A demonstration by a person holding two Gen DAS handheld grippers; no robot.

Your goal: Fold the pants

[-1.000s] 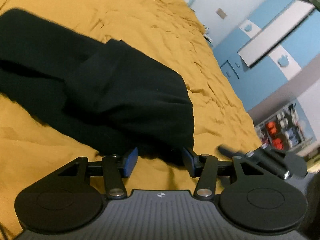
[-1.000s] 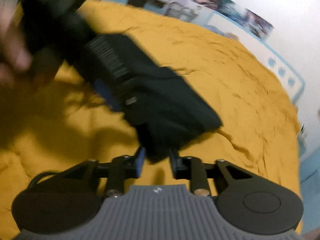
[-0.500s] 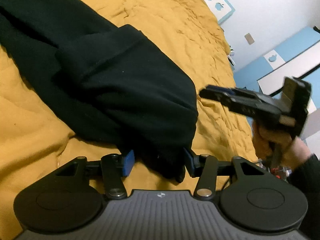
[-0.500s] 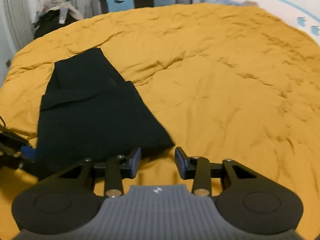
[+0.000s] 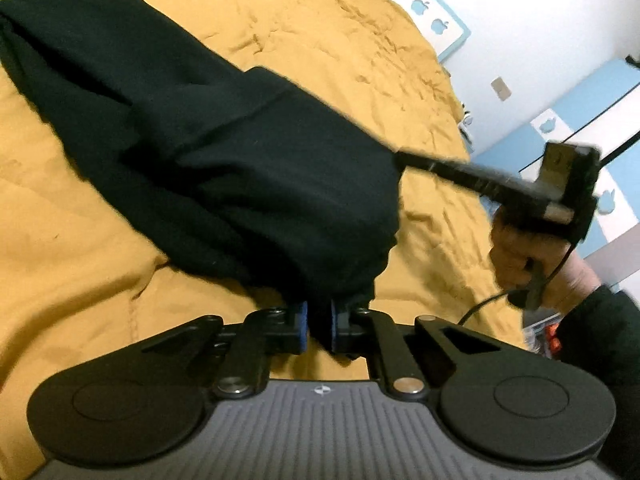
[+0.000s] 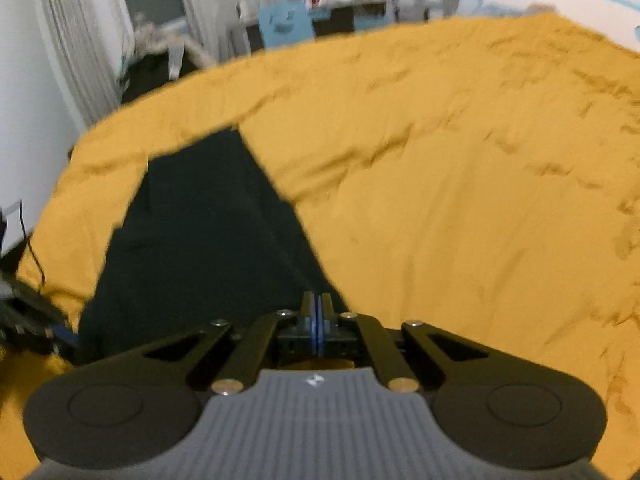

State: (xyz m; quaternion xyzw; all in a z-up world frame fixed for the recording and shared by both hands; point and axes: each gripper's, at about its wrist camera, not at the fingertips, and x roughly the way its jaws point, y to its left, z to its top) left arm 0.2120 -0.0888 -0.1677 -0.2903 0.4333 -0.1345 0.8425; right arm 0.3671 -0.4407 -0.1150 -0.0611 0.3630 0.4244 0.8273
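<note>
Our soft black pants (image 5: 208, 136) lie on the yellow bed cover (image 5: 80, 280), folded partly. At six o'clock, our left hand-held gripper (image 5: 319, 326) is closing on their edge. Our right hand-held gripper (image 6: 318, 326) pinches their corner. More folding remains.

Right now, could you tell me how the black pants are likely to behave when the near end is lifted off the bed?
The pants will probably droop, since they lie in soft creases. The left gripper, closing on bunched cloth at that end, suggests they gather easily. They likely drag on the rumpled yellow cover rather than slide.
</note>
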